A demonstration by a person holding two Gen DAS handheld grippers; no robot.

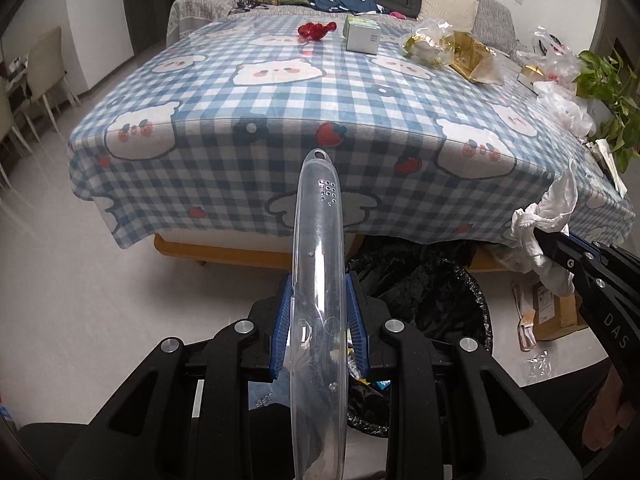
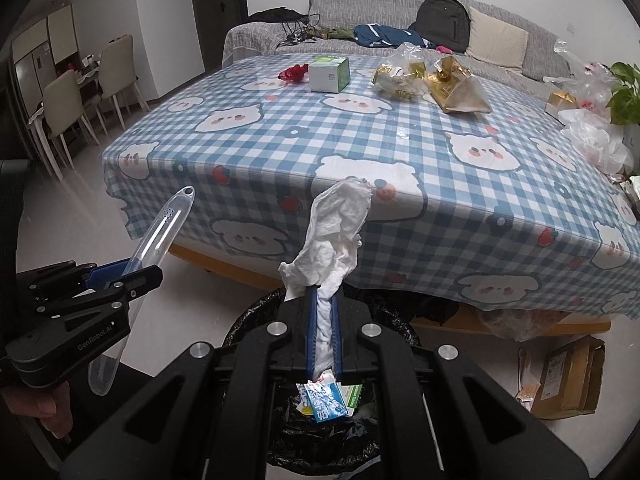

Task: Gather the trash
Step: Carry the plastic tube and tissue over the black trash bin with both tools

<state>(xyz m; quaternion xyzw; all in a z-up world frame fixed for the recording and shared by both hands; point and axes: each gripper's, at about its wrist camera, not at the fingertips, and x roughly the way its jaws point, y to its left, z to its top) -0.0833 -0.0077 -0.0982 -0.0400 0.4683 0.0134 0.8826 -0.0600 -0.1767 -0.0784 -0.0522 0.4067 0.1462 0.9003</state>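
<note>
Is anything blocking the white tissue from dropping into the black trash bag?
Nothing visible does. The crumpled white tissue is clamped in the right gripper directly above the open black-lined trash bin, with only earlier wrappers lying inside.

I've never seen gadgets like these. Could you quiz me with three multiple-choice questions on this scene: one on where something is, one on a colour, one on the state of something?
1. Where is the bin with the black bag?
A. On the table
B. On the floor beside the table
C. On the sofa

2. What colour is the crumpled wrapper at the table's far end?
A. Red
B. Yellow
C. Purple

3. What is the right gripper doing?
A. Hanging open
B. Shut on a box
C. Shut on the white tissue

Answers:
1 B, the bin stands below the table edge.
2 A, the wrapper is red.
3 C, the right gripper has the white tissue clamped between its fingers.
</note>
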